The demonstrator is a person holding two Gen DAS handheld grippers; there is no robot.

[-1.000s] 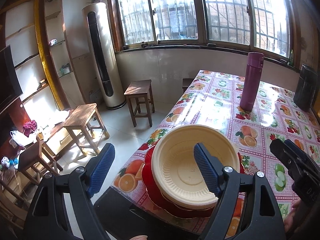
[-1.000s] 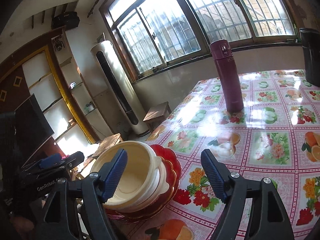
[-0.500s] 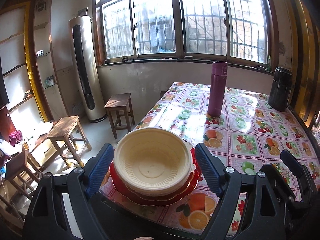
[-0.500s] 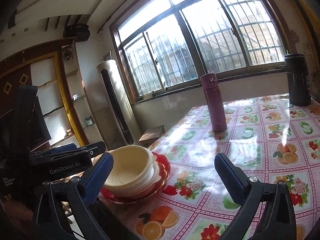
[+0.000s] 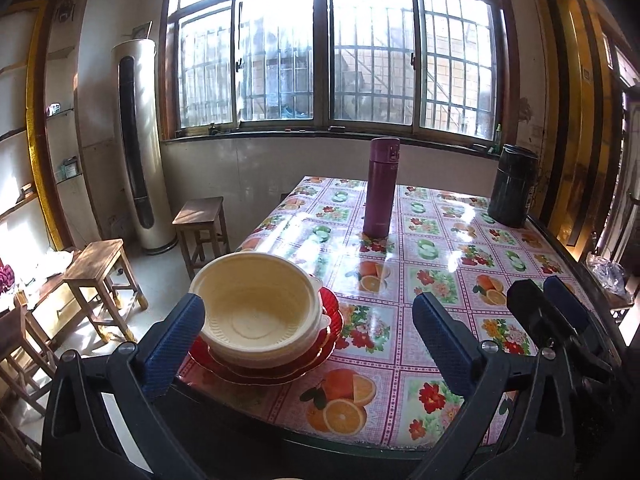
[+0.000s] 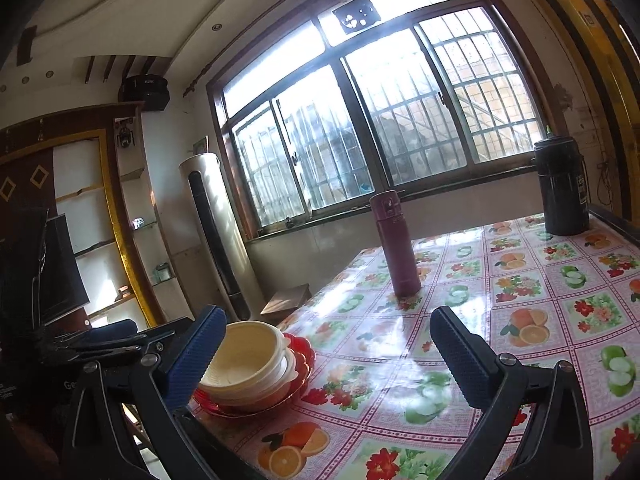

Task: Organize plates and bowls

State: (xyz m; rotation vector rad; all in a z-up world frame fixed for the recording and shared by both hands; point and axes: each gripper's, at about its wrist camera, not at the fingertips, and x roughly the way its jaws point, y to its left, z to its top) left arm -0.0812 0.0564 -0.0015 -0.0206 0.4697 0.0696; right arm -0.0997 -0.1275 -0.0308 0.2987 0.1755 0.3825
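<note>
Left wrist view: the tabletop (image 5: 460,248), covered in a glossy cloth printed with fruit and flowers, fills the centre and right of the frame. A black canister (image 5: 513,186) stands at its far right corner and a tall purple flask (image 5: 381,188) stands upright near the far middle, the two well apart. At the lower left, near the tabletop's near corner, sit the red plates (image 5: 328,334), stacked, with the cream bowls (image 5: 256,300) nested on top of them; the uppermost bowl holds nothing. Off the tabletop on the left are wooden stools (image 5: 202,220) and a tall white floor-standing unit (image 5: 138,140) against the wall below the barred window.

The left gripper (image 5: 308,338) points slightly downward over the near edge; its blue fingers (image 5: 442,346) stand wide apart, having just been opening, with the stack seen between them but neither pad touching it. The right gripper (image 5: 548,304) shows at the right edge.

Right wrist view: the right gripper (image 6: 328,356) points almost level across the tabletop (image 6: 520,320), its fingers (image 6: 460,354) also spread fully and having just been opening, clamped on nothing. The bowls (image 6: 252,354) and plates (image 6: 300,350) lie at the lower left just beside the left finger, apart from it. The left gripper (image 6: 116,334) appears dark at the left edge. The flask (image 6: 394,242) and canister (image 6: 562,186) stand beyond.
</note>
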